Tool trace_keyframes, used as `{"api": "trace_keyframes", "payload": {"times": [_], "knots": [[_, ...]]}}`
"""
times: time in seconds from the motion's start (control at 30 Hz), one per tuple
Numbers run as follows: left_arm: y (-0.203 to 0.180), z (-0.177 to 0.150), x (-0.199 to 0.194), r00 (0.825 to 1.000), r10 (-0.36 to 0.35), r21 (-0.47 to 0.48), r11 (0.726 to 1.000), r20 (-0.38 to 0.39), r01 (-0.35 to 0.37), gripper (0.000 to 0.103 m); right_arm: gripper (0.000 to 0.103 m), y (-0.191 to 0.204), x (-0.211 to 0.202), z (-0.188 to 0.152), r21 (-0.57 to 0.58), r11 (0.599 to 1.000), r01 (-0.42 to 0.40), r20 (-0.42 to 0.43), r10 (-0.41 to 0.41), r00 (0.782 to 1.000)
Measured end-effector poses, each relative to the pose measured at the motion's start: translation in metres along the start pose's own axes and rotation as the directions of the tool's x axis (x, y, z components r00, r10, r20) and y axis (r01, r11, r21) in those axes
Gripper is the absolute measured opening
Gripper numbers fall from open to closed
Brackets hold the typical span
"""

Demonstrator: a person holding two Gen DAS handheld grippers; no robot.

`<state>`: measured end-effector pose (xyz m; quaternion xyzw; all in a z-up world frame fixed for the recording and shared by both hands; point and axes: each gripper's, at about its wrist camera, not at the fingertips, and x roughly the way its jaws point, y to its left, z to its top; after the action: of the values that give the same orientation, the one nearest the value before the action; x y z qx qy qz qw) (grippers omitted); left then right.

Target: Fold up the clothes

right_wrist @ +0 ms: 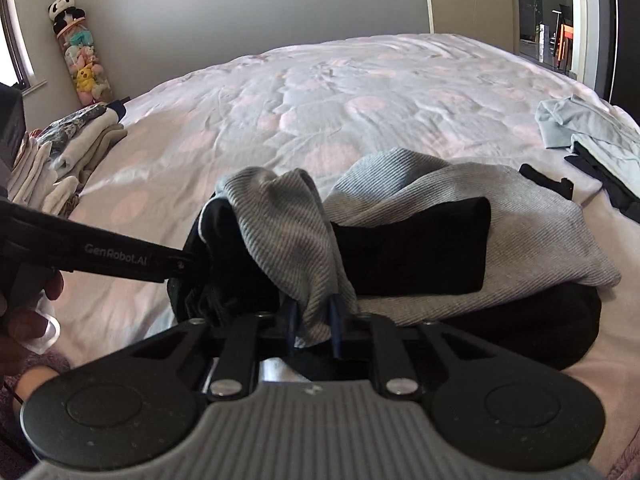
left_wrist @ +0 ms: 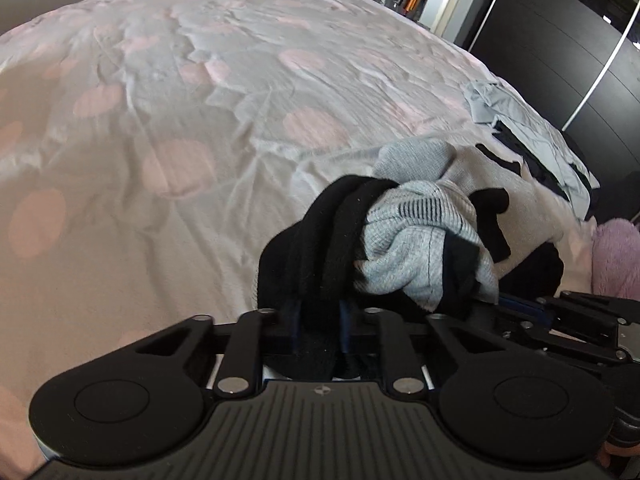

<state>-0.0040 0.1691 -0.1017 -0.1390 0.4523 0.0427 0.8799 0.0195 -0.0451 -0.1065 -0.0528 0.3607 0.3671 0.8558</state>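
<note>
A heap of clothes lies on the bed's near right part: a grey ribbed garment [right_wrist: 520, 216] with a black piece [right_wrist: 416, 248] on top of it. My left gripper [left_wrist: 316, 314] is shut on a bunched black cloth [left_wrist: 320, 240], which is tangled with grey ribbed fabric [left_wrist: 416, 248]. My right gripper [right_wrist: 314, 318] is shut on a fold of the grey ribbed fabric [right_wrist: 288, 232]. In the right wrist view the left gripper [right_wrist: 182, 266] reaches in from the left and bites into the dark cloth. The right gripper's body [left_wrist: 568, 316] shows low on the right of the left wrist view.
The bedspread [right_wrist: 360, 92] is pale with pink spots. A light blue shirt over dark clothes [right_wrist: 592, 132] lies at the bed's right edge. Folded clothes [right_wrist: 76, 140] are stacked at the left edge. A pink fluffy item [left_wrist: 616, 256] sits nearby. A person's hand [right_wrist: 24, 320] holds the left gripper.
</note>
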Motion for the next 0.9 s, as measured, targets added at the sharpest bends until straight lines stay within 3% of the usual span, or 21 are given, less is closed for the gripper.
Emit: {"api": "trace_keyframes", "payload": {"times": [0.23, 0.33, 0.43, 0.6, 0.77, 0.87, 0.9], "knots": [[0.026, 0.015, -0.050, 0.989, 0.066, -0.105, 0.993, 0.134, -0.052, 0.006, 0.008, 0.008, -0.026, 0.016, -0.039, 0.996, 0.074, 0.136, -0.068, 0.988], [0.037, 0.019, -0.081, 0.974, 0.091, -0.150, 0.987, 0.207, -0.060, 0.006, 0.007, 0.017, -0.048, 0.030, -0.083, 0.991, 0.102, 0.222, -0.081, 0.972], [0.042, 0.021, -0.116, 0.948, 0.122, -0.181, 0.981, 0.294, -0.071, 0.005, 0.007, 0.023, -0.072, 0.047, -0.089, 0.991, 0.104, 0.297, -0.073, 0.952], [0.054, 0.021, -0.185, 0.870, 0.195, -0.241, 0.966, 0.453, -0.091, 0.005, 0.008, 0.037, -0.116, 0.064, -0.091, 0.989, 0.113, 0.424, -0.064, 0.904], [0.069, 0.018, -0.253, 0.758, 0.281, -0.313, 0.944, 0.588, -0.107, 0.005, 0.008, 0.043, -0.159, 0.075, -0.058, 0.992, 0.116, 0.544, -0.067, 0.836], [0.077, 0.017, -0.273, 0.705, 0.363, -0.364, 0.918, 0.609, -0.158, 0.005, 0.008, 0.039, -0.171, 0.082, -0.021, 0.996, 0.090, 0.566, -0.063, 0.822], [0.080, 0.018, -0.274, 0.698, 0.389, -0.375, 0.909, 0.601, -0.183, 0.005, 0.008, 0.035, -0.168, 0.082, -0.004, 0.996, 0.089, 0.554, -0.071, 0.829]]}}
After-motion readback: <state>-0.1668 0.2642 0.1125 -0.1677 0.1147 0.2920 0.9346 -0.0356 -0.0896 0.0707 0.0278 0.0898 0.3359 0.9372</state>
